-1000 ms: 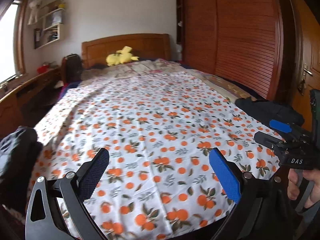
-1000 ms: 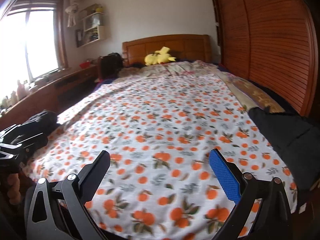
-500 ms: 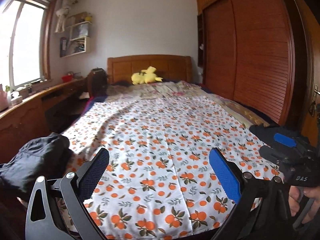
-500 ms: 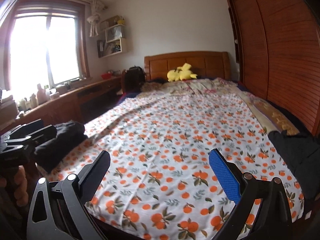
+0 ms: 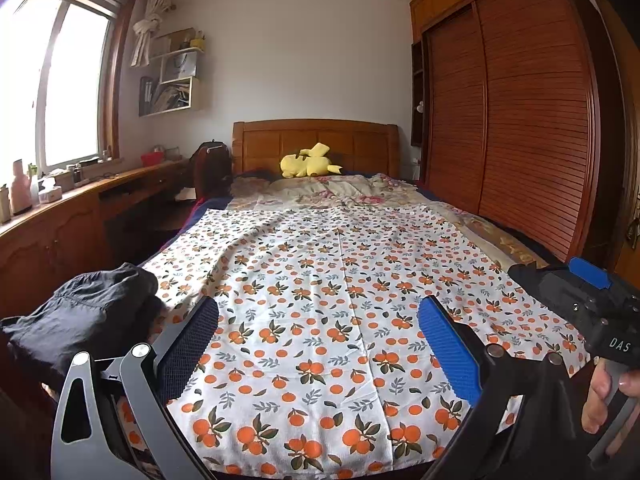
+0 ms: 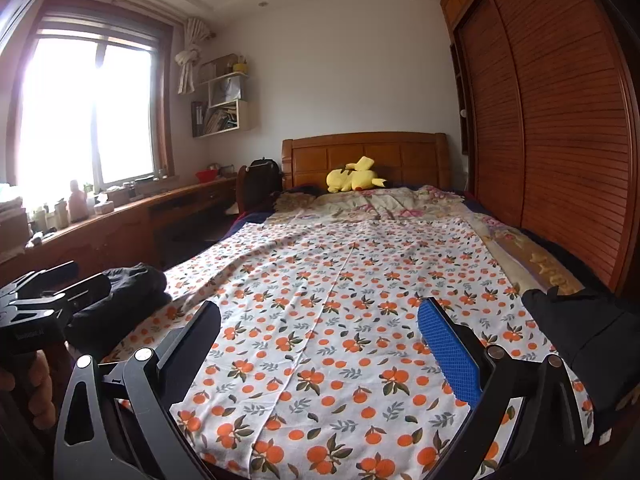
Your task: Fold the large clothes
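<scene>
A white sheet with an orange-fruit print [image 5: 328,280] lies spread flat over the bed; it also shows in the right wrist view [image 6: 340,312]. A crumpled black garment [image 5: 80,316] lies at the bed's near left corner, and shows in the right wrist view [image 6: 128,304]. Another black garment [image 6: 592,336] lies at the near right edge. My left gripper [image 5: 318,340] is open and empty above the foot of the bed. My right gripper [image 6: 320,340] is open and empty there too. The right gripper shows in the left wrist view [image 5: 592,304].
A yellow plush toy [image 5: 308,164] lies by the wooden headboard [image 5: 316,140]. A floral quilt [image 5: 332,188] is bunched at the bed's far end. A wooden wardrobe [image 5: 520,120] runs along the right. A wooden counter [image 5: 80,200] under the window runs along the left.
Both grippers have tilted up and drawn back from the bed, so more of the room and ceiling shows. Both stay open and empty.
</scene>
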